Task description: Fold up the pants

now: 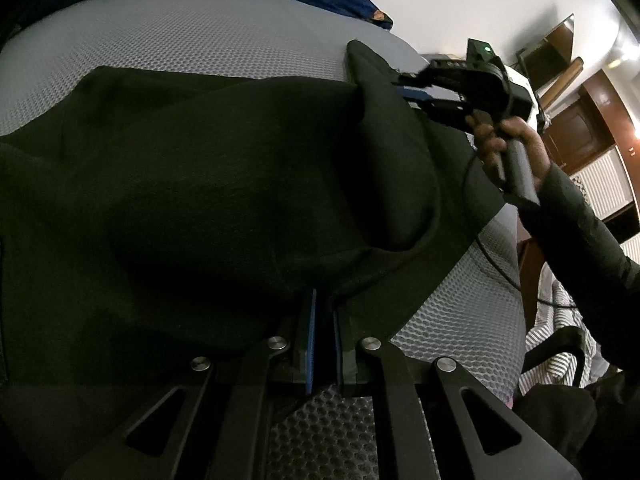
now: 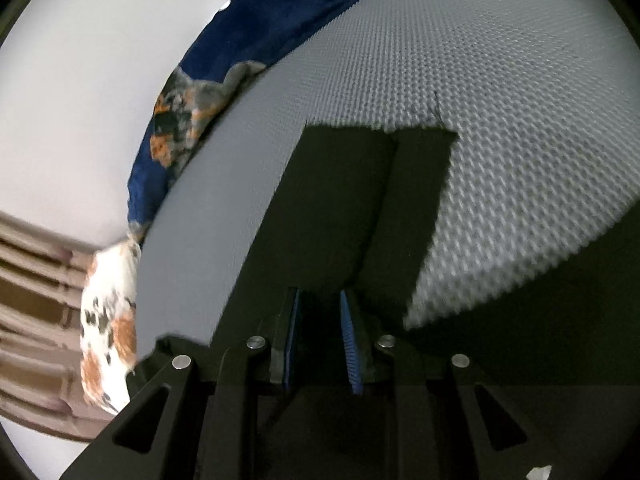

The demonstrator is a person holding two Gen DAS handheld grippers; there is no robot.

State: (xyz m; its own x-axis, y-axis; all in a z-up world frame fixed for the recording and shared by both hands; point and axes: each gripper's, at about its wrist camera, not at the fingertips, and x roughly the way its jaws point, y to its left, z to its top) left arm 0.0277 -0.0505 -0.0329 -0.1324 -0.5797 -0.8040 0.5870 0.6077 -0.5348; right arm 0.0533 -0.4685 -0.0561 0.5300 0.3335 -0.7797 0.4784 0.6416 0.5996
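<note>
1. Left wrist view: my left gripper (image 1: 324, 336) is clamped on the near hem of the black pants (image 1: 200, 184), pinning it at the mattress (image 1: 180, 28) front edge so the fold holds.
2. My right gripper (image 1: 416, 88), held in a hand (image 1: 508, 140), is clamped on a raised fold toward the mattress's right edge, seemingly carrying it over.
3. Right wrist view: blurred; the pads (image 2: 352, 344) appear pressed on dark cloth.
4. I can read no brand, label or writing.
</note>
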